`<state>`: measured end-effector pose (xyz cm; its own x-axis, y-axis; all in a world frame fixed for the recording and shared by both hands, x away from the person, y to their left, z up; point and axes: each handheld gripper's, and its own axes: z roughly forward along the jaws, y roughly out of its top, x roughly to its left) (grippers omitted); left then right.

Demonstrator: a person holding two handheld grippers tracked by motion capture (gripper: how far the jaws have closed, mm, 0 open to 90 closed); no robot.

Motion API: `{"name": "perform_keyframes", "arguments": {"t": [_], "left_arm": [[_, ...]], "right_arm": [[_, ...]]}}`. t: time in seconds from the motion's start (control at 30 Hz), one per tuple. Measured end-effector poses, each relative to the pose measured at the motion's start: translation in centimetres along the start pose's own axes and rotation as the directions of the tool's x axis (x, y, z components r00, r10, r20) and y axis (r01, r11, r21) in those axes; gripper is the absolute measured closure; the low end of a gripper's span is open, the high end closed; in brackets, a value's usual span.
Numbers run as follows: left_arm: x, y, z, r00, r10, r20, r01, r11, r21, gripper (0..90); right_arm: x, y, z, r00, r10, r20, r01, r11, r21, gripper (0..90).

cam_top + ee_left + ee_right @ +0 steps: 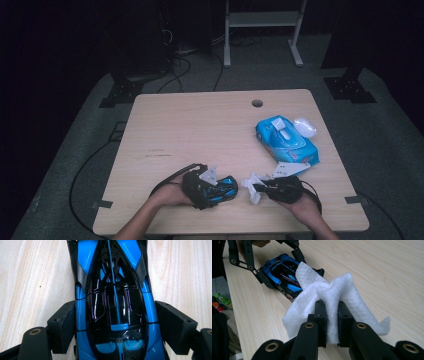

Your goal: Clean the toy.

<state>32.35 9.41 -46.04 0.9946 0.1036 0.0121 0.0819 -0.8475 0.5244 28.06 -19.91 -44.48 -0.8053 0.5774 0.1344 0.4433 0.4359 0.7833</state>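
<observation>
Glossy blue-black toy car [113, 310]; soft quilted wipe [332, 297].

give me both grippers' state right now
left gripper: jaws around the blue toy car; right pad looks apart from it, so no grip.
right gripper: shut on the white wipe.

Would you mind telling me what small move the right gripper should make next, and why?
Probably bring the right gripper forward so the white wipe pinched in its jaws meets the blue toy car. The left gripper brackets the car on the table, and the wipe hangs just short of its near end.
</observation>
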Motion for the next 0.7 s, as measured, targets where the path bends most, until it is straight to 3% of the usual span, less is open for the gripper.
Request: {"name": "perform_keyframes", "arguments": {"t": [0.03, 0.07, 0.17, 0.33, 0.47, 0.6, 0.63, 0.7], "left_arm": [[-0.19, 0.04, -0.20, 0.9992, 0.023, -0.032, -0.022, 0.9997, 0.003, 25.0], [-0.21, 0.05, -0.26, 0.9992, 0.021, -0.035, -0.021, 0.9998, 0.000, 25.5], [-0.11, 0.03, -0.24, 0.9997, -0.002, -0.025, 0.002, 1.0000, -0.003, 25.9], [-0.09, 0.13, -0.25, 0.9995, -0.004, -0.030, 0.004, 1.0000, -0.004, 26.0], [0.03, 0.36, -0.68, 0.9997, -0.013, -0.023, 0.012, 0.9991, -0.041, 26.5], [-0.01, 0.56, -0.61, 0.9994, 0.004, -0.034, -0.004, 0.9999, -0.012, 26.6], [0.16, 0.54, -0.55, 0.9997, -0.021, -0.014, 0.021, 0.9998, -0.005, 26.6], [0.15, 0.55, -0.50, 0.9996, -0.022, -0.017, 0.022, 0.9998, 0.001, 26.5]], "right_arm": [[-0.02, -0.01, -0.04, 1.0000, 0.000, 0.000, 0.000, 1.000, -0.003, 80.7], [-0.02, -0.01, -0.04, 1.0000, 0.000, 0.000, 0.000, 1.000, -0.004, 80.6], [-0.11, -0.01, -0.09, 1.0000, -0.001, 0.002, 0.001, 1.000, -0.009, 80.6], [-0.13, 0.01, -0.14, 1.0000, 0.003, 0.004, -0.003, 1.000, -0.011, 80.6], [-0.16, 0.04, -0.21, 1.0000, 0.003, 0.005, -0.003, 1.000, -0.011, 80.7], [-0.18, 0.07, -0.27, 1.0000, 0.003, 0.006, -0.003, 1.000, -0.016, 80.7], [-0.17, 0.08, -0.31, 1.0000, 0.002, 0.007, -0.001, 1.000, -0.017, 80.7], [-0.20, 0.08, -0.33, 1.0000, 0.003, 0.007, -0.003, 1.000, -0.017, 80.7]]}}
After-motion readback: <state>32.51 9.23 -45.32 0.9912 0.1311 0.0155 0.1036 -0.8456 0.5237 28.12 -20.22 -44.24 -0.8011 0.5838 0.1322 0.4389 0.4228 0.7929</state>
